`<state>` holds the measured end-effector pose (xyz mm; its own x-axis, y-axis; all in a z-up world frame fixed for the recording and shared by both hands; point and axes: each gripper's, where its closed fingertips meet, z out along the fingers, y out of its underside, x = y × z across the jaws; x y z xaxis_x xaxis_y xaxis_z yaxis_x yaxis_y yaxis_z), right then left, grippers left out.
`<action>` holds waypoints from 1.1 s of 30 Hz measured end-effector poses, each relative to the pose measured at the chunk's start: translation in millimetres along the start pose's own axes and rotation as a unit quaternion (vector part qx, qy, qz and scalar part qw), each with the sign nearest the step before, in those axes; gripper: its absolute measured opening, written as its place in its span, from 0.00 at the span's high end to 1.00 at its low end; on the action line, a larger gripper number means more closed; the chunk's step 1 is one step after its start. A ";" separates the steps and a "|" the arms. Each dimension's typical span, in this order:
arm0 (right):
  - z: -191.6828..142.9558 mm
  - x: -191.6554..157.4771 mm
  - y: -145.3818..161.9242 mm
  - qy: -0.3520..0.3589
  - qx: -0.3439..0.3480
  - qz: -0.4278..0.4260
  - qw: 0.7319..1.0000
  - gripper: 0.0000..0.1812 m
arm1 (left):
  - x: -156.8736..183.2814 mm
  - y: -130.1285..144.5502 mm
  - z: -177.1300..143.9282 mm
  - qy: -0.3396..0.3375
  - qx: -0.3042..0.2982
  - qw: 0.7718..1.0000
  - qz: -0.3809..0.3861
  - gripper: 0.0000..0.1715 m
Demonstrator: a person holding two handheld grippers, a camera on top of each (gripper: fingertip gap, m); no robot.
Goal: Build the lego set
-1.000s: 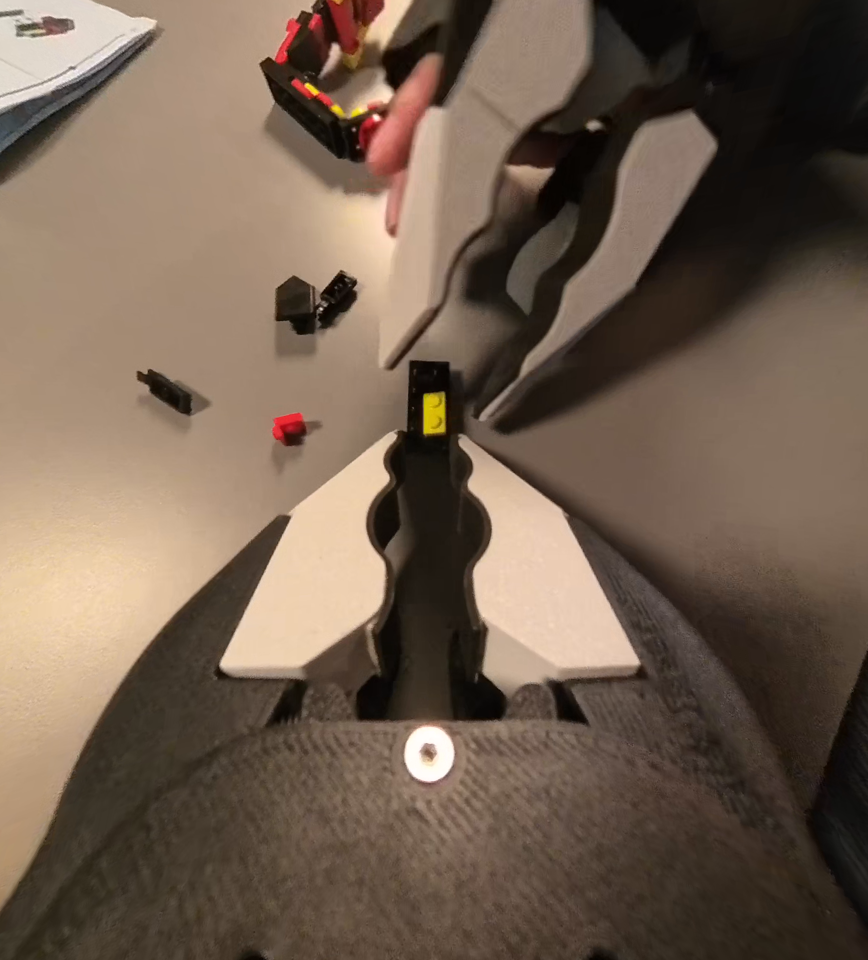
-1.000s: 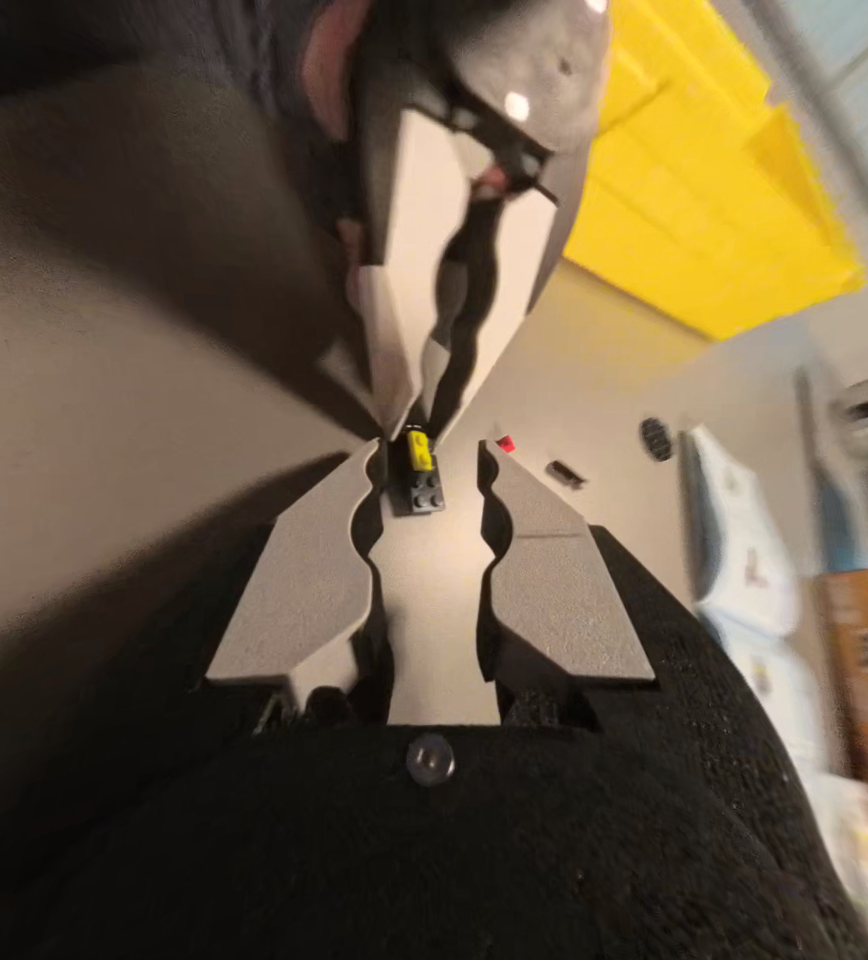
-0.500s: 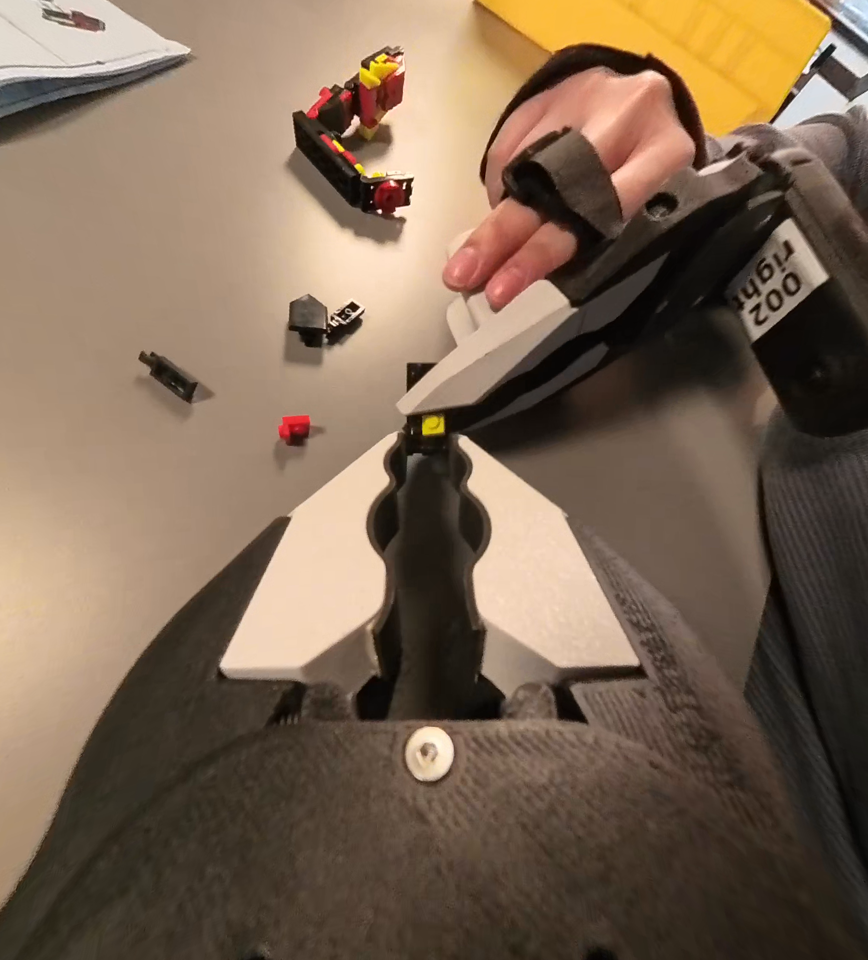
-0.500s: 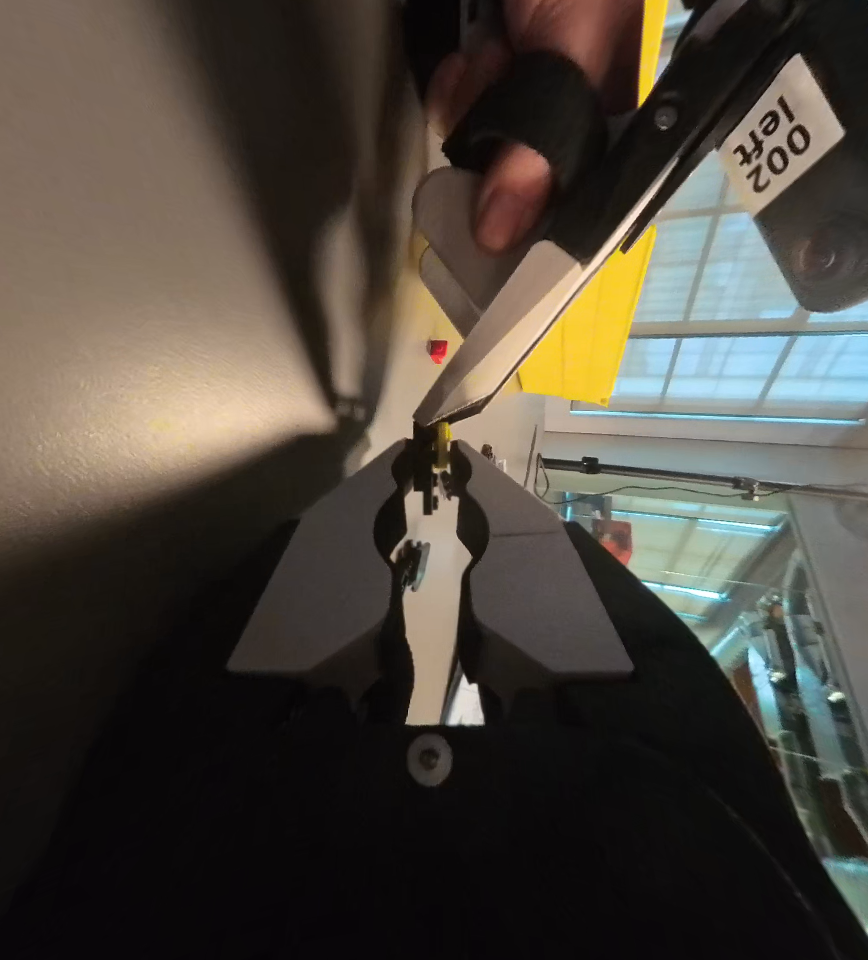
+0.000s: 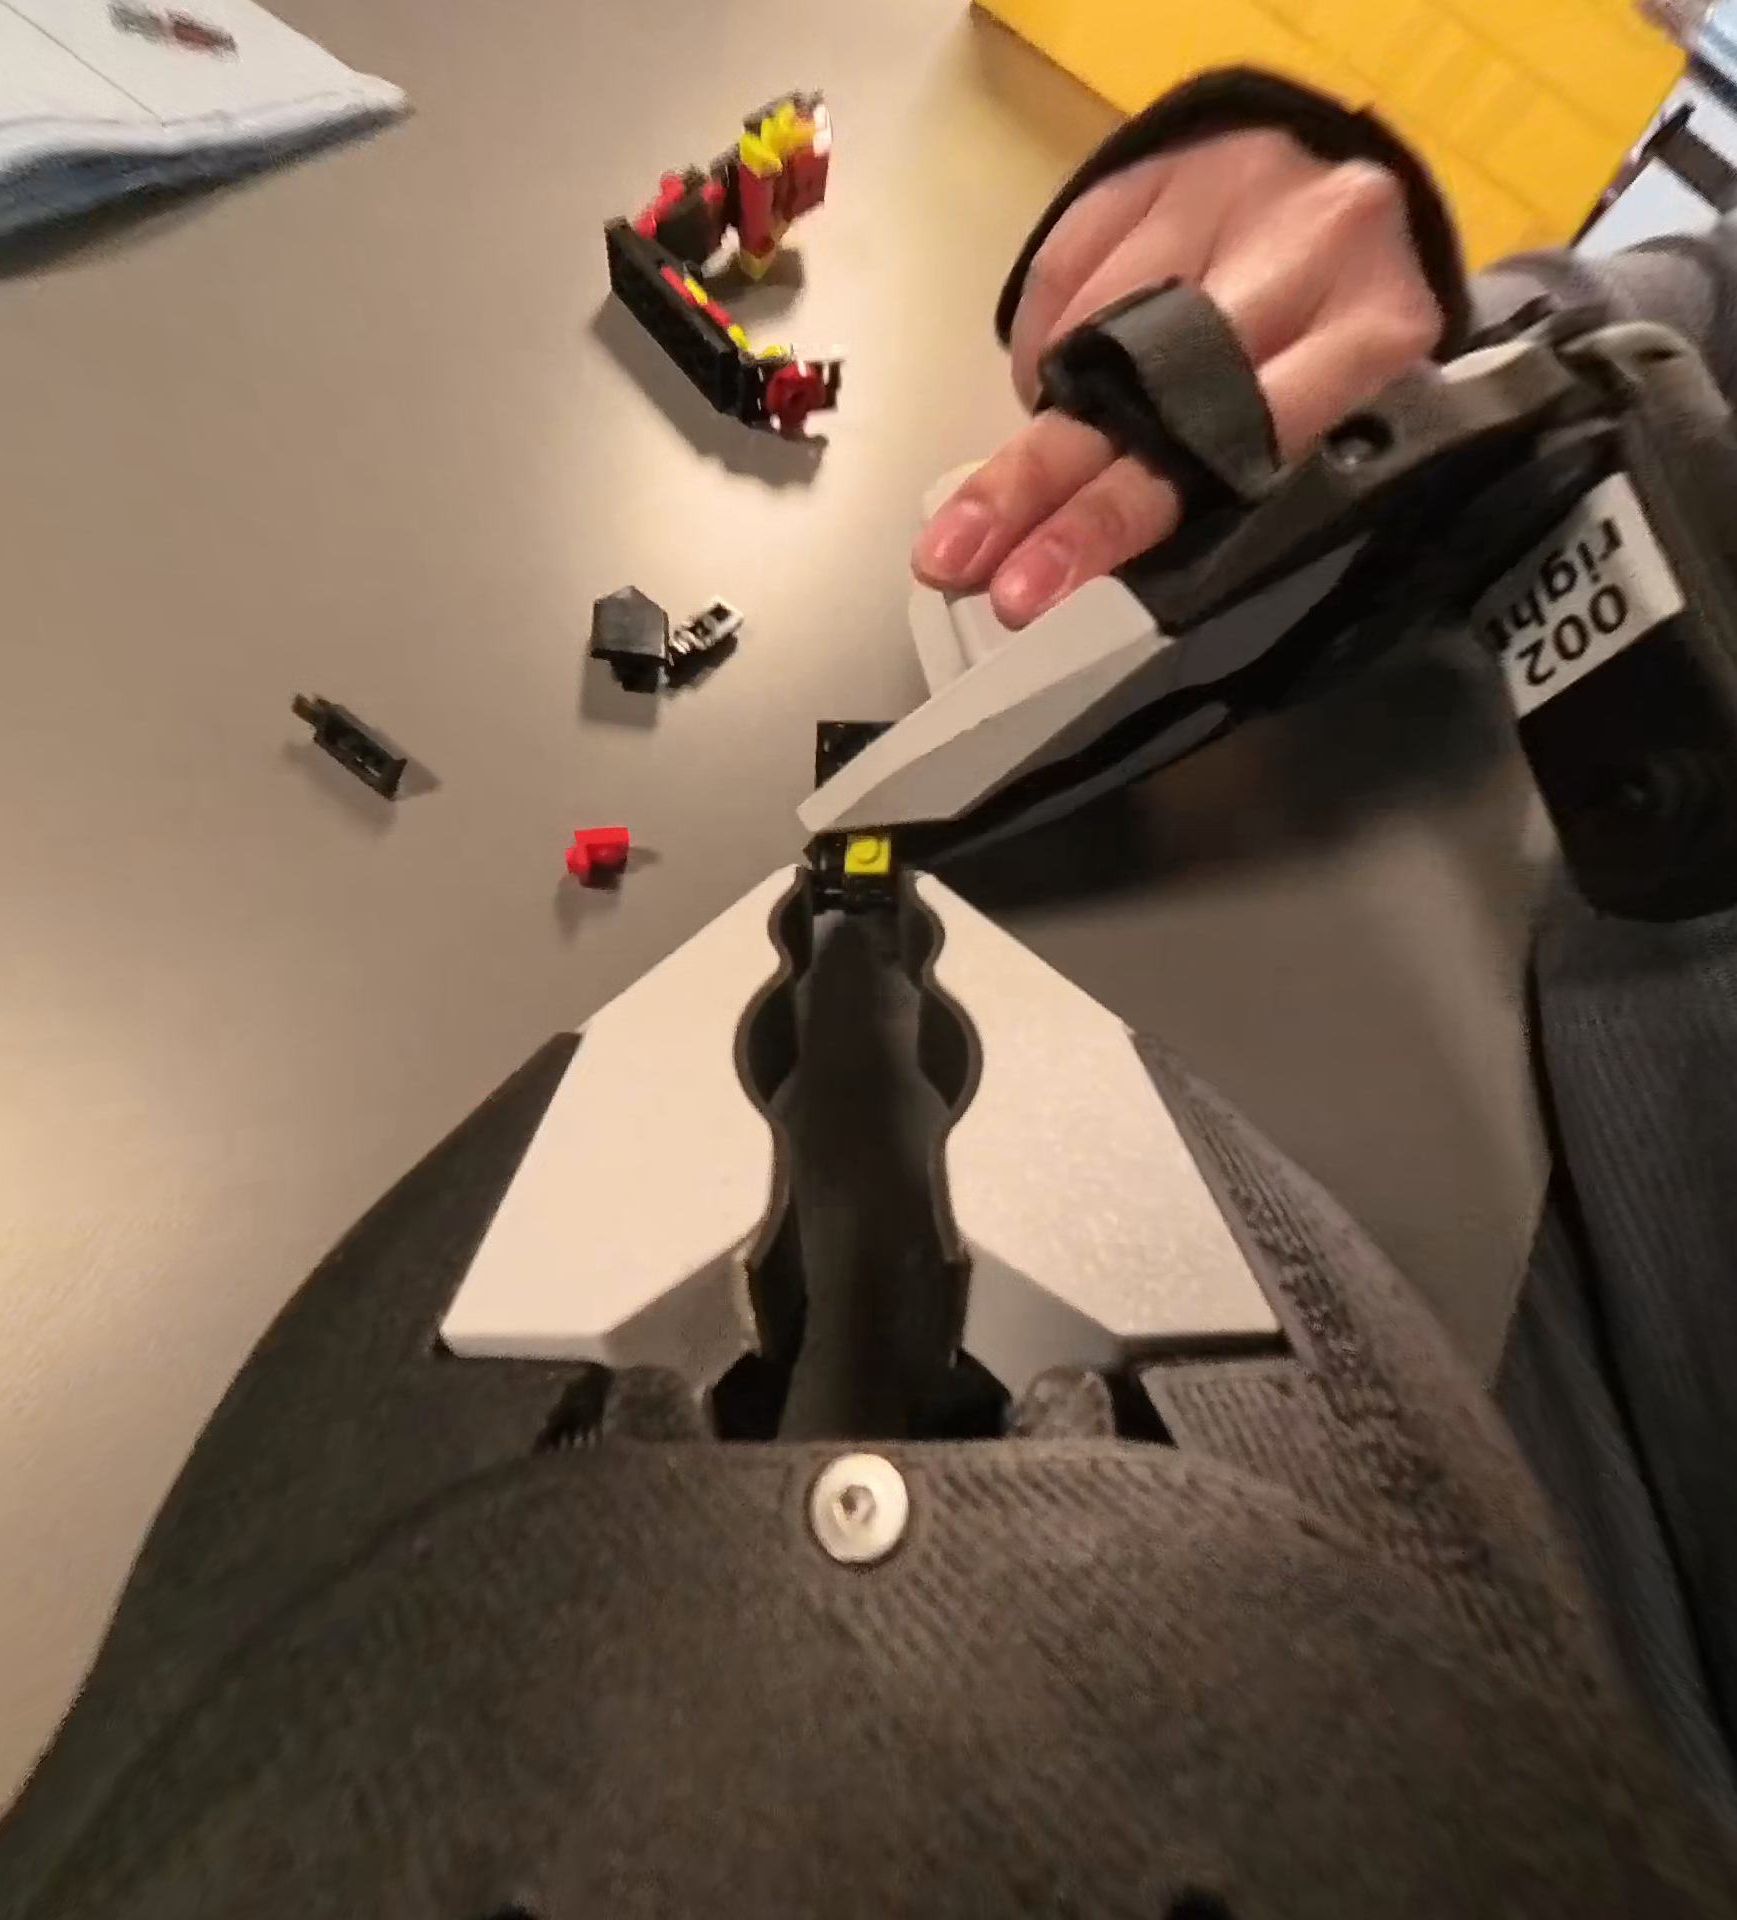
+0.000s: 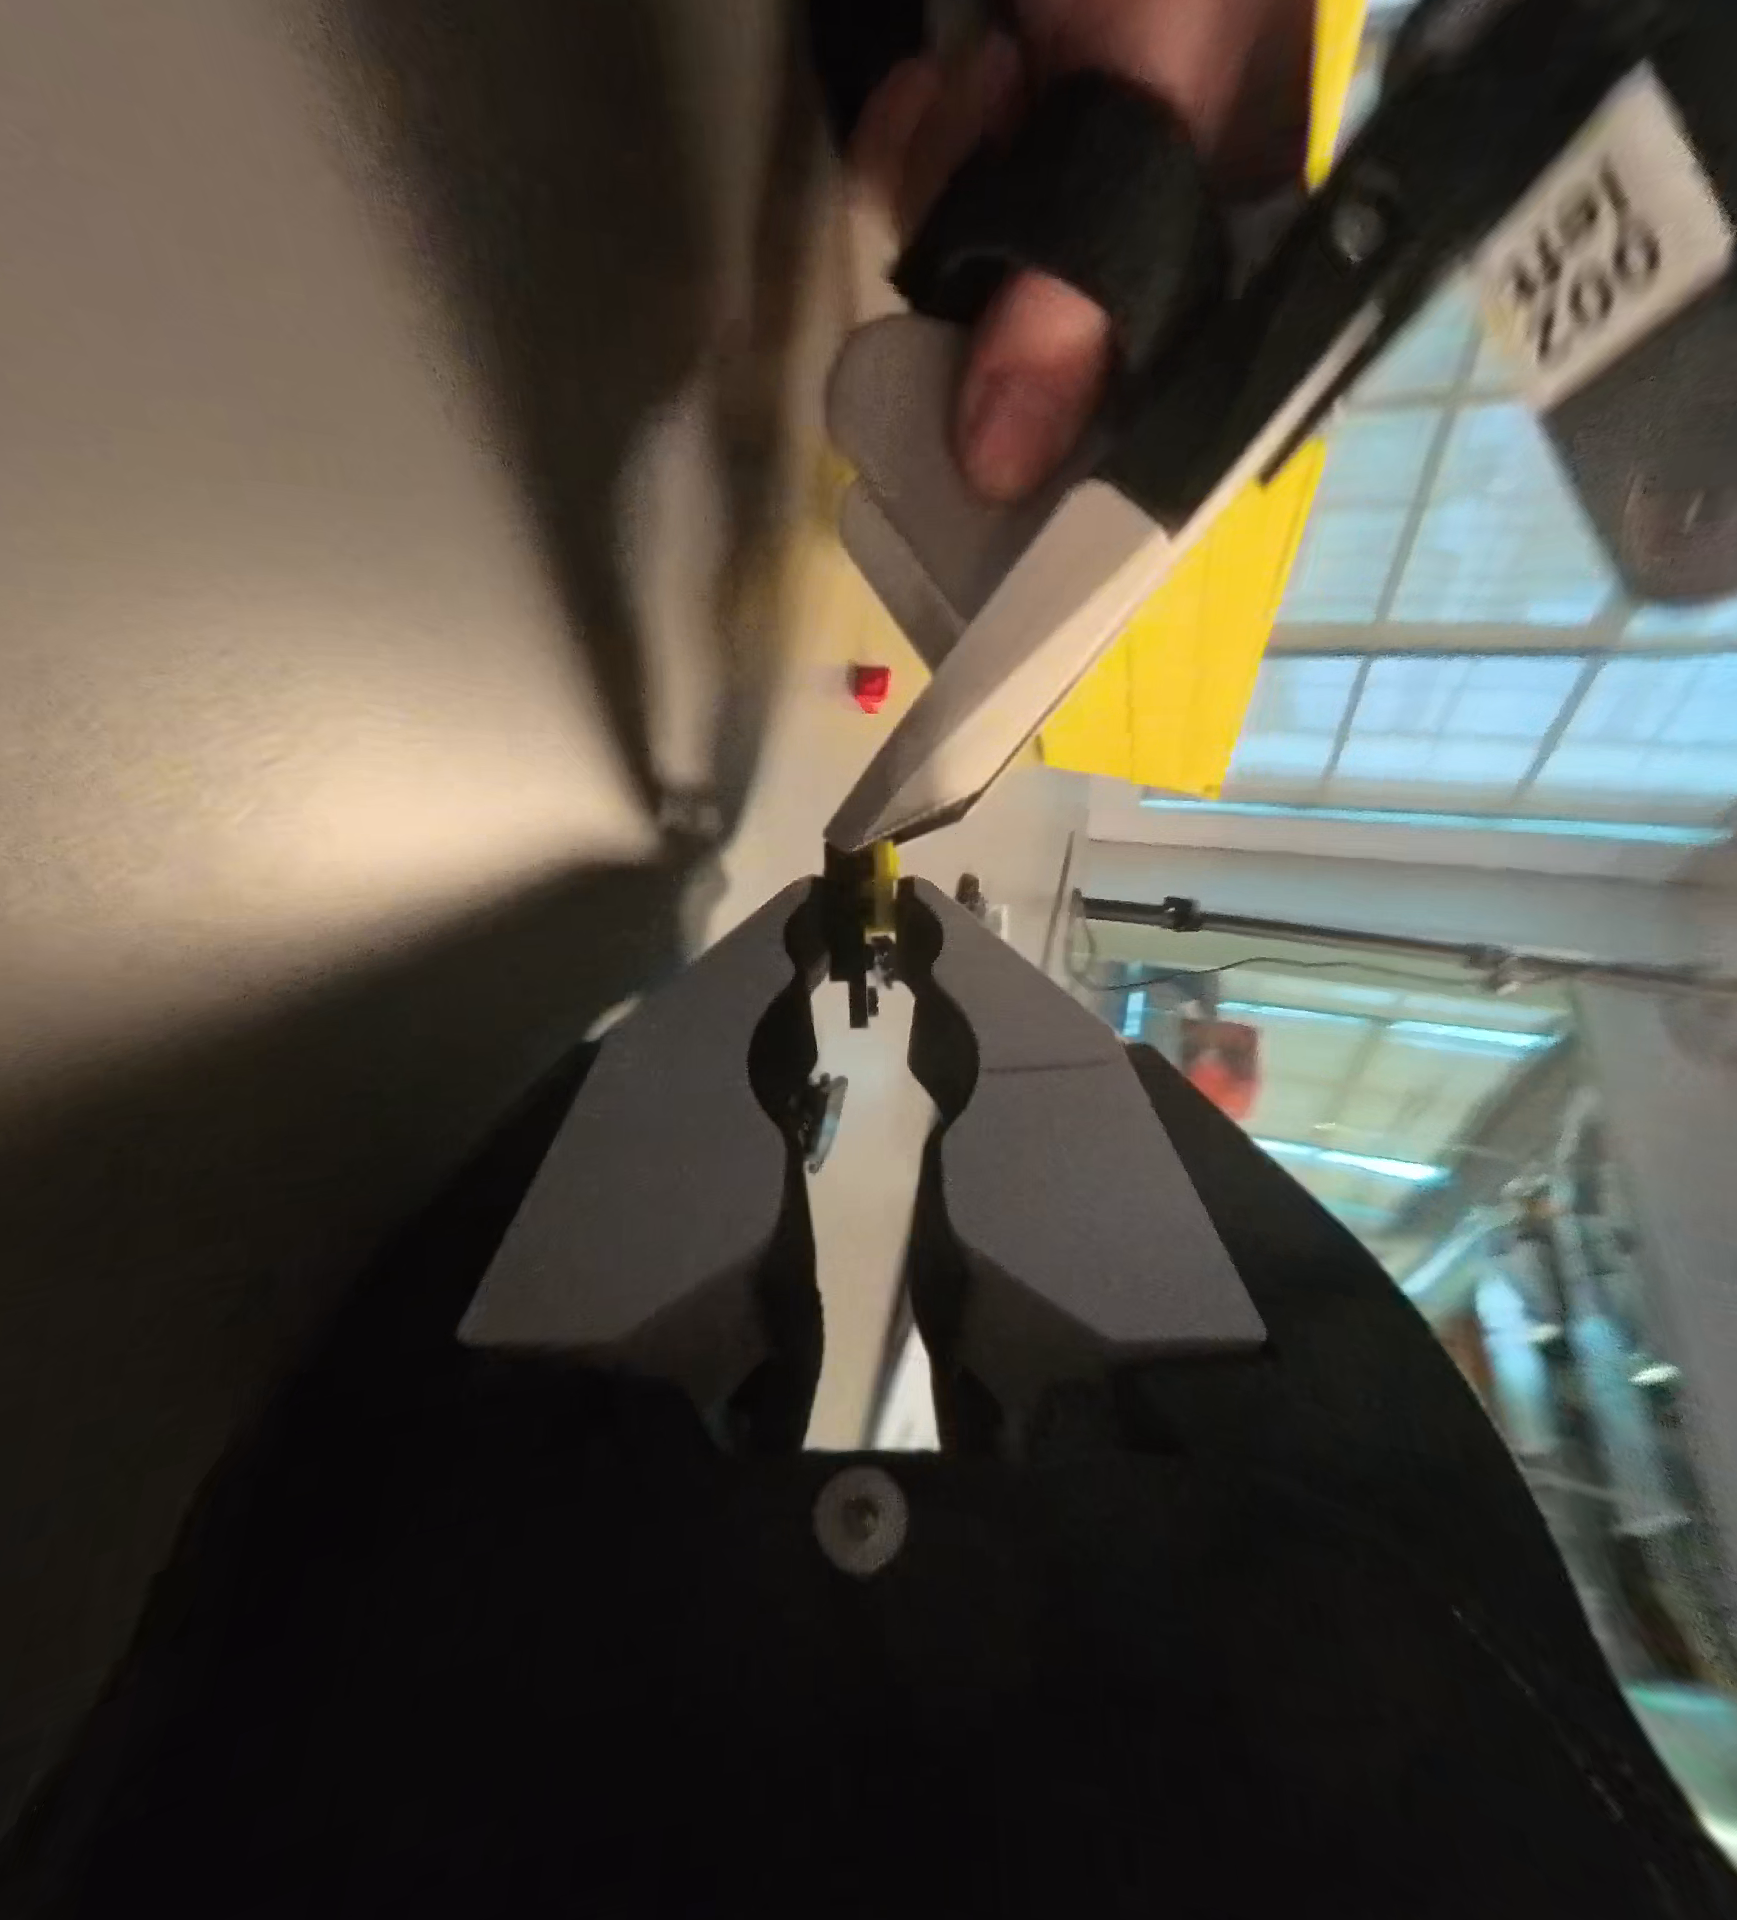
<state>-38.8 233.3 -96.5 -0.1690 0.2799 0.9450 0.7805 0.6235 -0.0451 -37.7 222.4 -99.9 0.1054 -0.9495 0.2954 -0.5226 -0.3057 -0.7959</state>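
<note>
The left wrist view shows the left gripper (image 5: 856,883) clenched on the black-and-yellow lego piece (image 5: 864,864), its long axis pointing forward under the right gripper (image 5: 848,821); loose bricks (image 5: 596,854) and a partial build (image 5: 729,312) lie on the worktop (image 5: 168,520). The right wrist view shows the right gripper's fingers (image 6: 698,1039) clamped on the same piece edge-on, aloft.

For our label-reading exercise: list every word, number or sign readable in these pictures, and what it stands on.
White sticker on the right tongs: printed writing, not quoted.
White sticker on the left tongs: printed writing, blurred, not quoted.
Booklet: print too blurred to read.
</note>
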 end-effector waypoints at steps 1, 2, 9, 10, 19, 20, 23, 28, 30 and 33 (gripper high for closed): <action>0.6 2.6 0.8 -0.002 0.003 0.034 0.999 0.94 | -0.5 -3.1 -2.4 -0.010 0.013 1.000 0.011 0.91; 1.0 4.5 1.2 -0.005 0.005 0.063 0.998 0.94 | 2.2 -6.0 -4.8 -0.017 0.026 0.999 0.035 0.86; 2.6 1.5 1.6 -0.040 0.020 0.152 0.987 0.94 | 6.3 -11.5 -10.9 -0.182 0.053 0.929 0.318 0.84; 2.6 1.8 0.8 -0.045 0.023 0.164 0.985 0.94 | 3.8 -8.3 -7.4 -0.193 0.035 0.923 0.330 0.84; 2.4 0.7 -4.9 -0.076 0.038 0.218 0.972 0.94 | 0.9 -4.3 -1.3 -0.218 0.004 0.900 0.377 0.91; 2.6 0.4 -4.9 -0.078 0.036 0.219 0.972 0.94 | 0.6 -4.3 -1.4 -0.224 0.001 0.894 0.388 0.91; 4.1 0.7 -4.5 -0.081 0.027 0.229 0.970 0.94 | -1.7 -5.4 -3.2 -0.251 -0.010 0.871 0.423 0.94; 6.6 6.0 -3.0 -0.050 -0.001 0.197 0.979 0.94 | -3.8 -8.3 -7.0 -0.272 -0.013 0.854 0.443 0.94; 7.5 7.8 -2.0 -0.037 -0.008 0.184 0.982 0.94 | -4.6 -9.2 -7.3 -0.270 -0.005 0.864 0.425 0.94; 7.1 16.9 -0.4 -0.026 0.014 0.234 0.972 0.94 | -4.4 -17.1 -11.7 -0.248 0.044 0.903 0.348 0.94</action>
<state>-46.2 243.0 -82.8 0.1700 0.5731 0.8017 0.7628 0.4385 -0.4753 -39.1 232.6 -81.3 0.1548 -0.8221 -0.5480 -0.5412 0.3935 -0.7432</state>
